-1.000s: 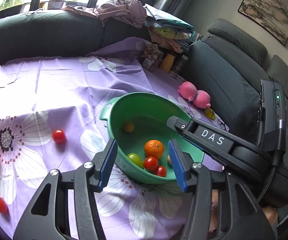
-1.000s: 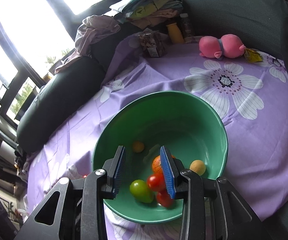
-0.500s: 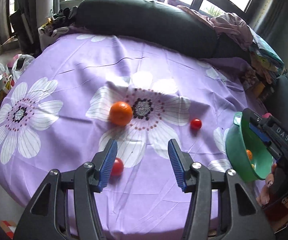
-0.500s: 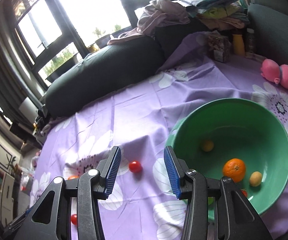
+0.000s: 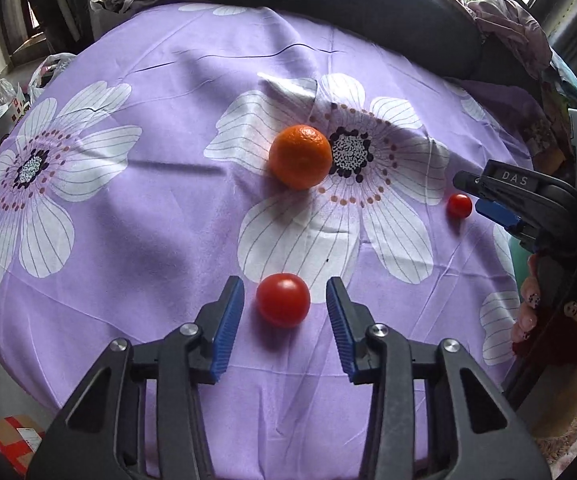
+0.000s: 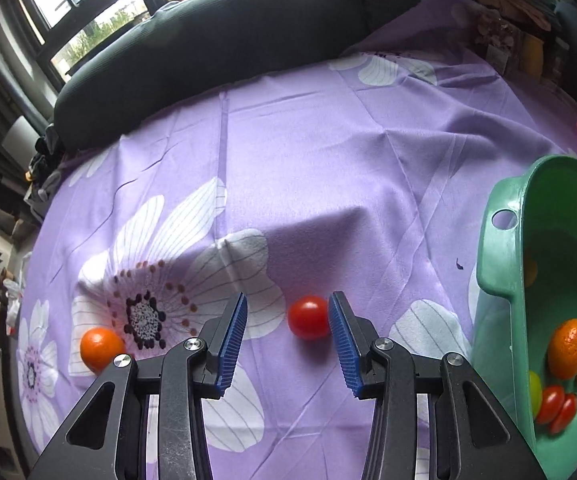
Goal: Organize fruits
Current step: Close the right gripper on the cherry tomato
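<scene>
Two cherry tomatoes remain loose on the purple flowered tablecloth [image 5: 136, 208]. The near tomato [image 5: 283, 300] lies between the blue pads of the left gripper [image 5: 284, 312], with clear cloth showing on either side of it; those jaws have just been closing and now stand narrow, not yet touching the fruit. The far tomato [image 6: 308, 317] lies between the pads of the right gripper [image 6: 286, 332], close against the right-hand pad; whether pad and fruit touch cannot be told. Those jaws have just been opening and stand narrow, with a wide gap at the left pad.

One orange [image 5: 300, 157] sits loose on the cloth, on a printed white flower, well apart from both tomatoes and clear of both grippers.

In the left wrist view the right gripper enters from the right edge, held by a hand [image 5: 548, 312], with the far tomato just ahead of its tip.

The green bowl [image 6: 504, 264] stands on the cloth at the right gripper's right side. Inside it: one orange, two red tomatoes, a pale round fruit, and a yellow-green fruit partly hidden by the rim.

A dark sofa [image 6: 208, 32] borders the far edge. Nothing stands between either gripper and its tomato.
</scene>
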Available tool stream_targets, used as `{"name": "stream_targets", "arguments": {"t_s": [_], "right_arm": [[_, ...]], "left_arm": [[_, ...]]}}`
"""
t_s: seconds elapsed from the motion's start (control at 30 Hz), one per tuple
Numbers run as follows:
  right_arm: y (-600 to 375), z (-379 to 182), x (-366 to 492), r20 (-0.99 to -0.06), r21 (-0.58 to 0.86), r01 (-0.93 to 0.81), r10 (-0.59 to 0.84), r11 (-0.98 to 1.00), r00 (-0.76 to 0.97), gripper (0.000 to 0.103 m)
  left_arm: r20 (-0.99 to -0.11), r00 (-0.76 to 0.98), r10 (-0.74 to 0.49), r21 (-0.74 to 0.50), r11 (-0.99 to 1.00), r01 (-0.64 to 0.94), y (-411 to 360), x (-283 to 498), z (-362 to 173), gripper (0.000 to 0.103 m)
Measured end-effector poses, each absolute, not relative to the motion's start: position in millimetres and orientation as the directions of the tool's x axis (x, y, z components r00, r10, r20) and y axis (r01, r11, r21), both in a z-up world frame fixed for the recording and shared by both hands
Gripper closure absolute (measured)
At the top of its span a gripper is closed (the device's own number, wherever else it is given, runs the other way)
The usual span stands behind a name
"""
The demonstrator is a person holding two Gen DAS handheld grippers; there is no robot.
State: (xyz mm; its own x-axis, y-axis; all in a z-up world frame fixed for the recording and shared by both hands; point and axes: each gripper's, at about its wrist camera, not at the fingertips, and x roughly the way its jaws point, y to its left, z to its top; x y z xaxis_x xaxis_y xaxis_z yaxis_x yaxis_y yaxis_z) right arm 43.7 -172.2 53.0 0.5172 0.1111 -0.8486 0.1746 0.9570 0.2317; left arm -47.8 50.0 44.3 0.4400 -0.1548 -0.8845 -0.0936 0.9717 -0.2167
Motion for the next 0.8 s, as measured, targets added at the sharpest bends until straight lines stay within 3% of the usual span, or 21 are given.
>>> {"name": "stream_targets", "arguments": {"t_s": [0.23, 0.47, 0.53, 0.6, 0.8], "right_arm": [[-173, 40, 48, -0.863, 0.208, 0.183, 0.092, 0.961, 0.496, 0.058], [-170, 35, 48, -0.868, 0.17, 0.182, 0.061, 0.968, 0.492, 0.067], [-170, 33, 47, -0.869, 0.169, 0.182, 0.06, 0.969, 0.491, 0.07], [-169, 32, 48, -0.868, 0.159, 0.181, 0.051, 0.971, 0.493, 0.073], [-169, 31, 43, -0.867, 0.188, 0.191, 0.072, 0.963, 0.493, 0.073]], "left_arm": [[-0.904, 0.404, -0.142, -0.203, 0.973, -0.112, 46, -43, 32, 0.063], [-0.903, 0.405, -0.145, -0.21, 0.97, -0.12, 44, -39, 27, 0.064], [-0.9, 0.413, -0.14, -0.207, 0.971, -0.121, 44, -39, 27, 0.066], [-0.897, 0.423, -0.132, -0.203, 0.971, -0.128, 45, -38, 27, 0.074], [-0.882, 0.444, -0.159, -0.251, 0.955, -0.155, 52, -34, 25, 0.073]]}}
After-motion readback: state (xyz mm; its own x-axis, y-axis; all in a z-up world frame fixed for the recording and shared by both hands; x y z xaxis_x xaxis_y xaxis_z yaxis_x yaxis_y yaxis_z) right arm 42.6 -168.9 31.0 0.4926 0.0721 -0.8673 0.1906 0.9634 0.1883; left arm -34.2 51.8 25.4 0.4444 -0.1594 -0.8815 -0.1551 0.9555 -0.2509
